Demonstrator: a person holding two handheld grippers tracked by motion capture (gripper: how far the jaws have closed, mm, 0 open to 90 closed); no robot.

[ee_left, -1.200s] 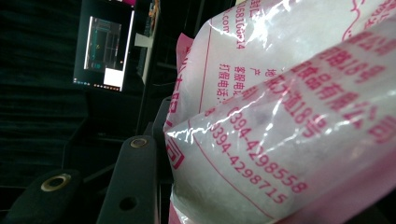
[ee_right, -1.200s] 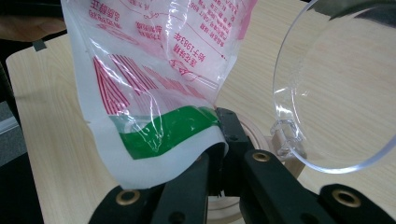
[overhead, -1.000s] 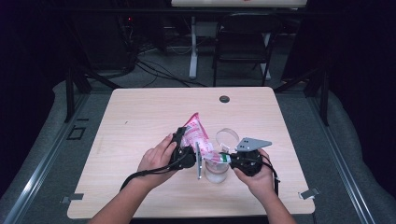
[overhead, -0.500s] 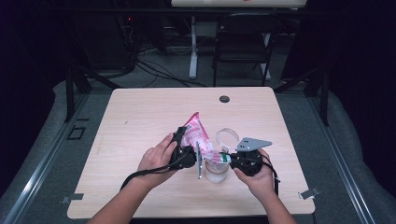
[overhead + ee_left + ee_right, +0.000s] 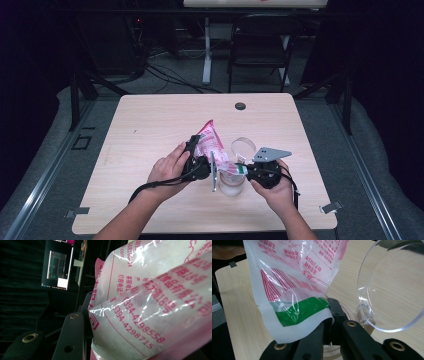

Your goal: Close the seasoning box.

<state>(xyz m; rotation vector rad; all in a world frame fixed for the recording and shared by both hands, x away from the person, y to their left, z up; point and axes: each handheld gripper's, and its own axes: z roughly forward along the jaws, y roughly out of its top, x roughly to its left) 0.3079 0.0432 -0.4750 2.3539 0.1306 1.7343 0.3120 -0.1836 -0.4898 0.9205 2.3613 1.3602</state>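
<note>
**Bag held at jar mouth: hold it steady**

The right gripper [image 5: 329, 322] is clamped on the green-banded corner of the pink-and-white printed plastic bag [image 5: 210, 147], its jaws closed on the film. The left gripper [image 5: 197, 162] grips the bag's body; how far its jaws are apart cannot be judged. Recommended: keep the corner just above the clear glass jar [image 5: 231, 184], beside the hinged clear lid [image 5: 392, 287], and tilt gradually. Bag is glossy, creased and full.

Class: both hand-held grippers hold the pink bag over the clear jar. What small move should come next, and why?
Probably tilt the bag a little more toward the jar. The right hand-held gripper pinches the bag's green-banded lower edge just above the jar, whose lid stands open, while the left hand-held gripper holds the upper part higher.
</note>
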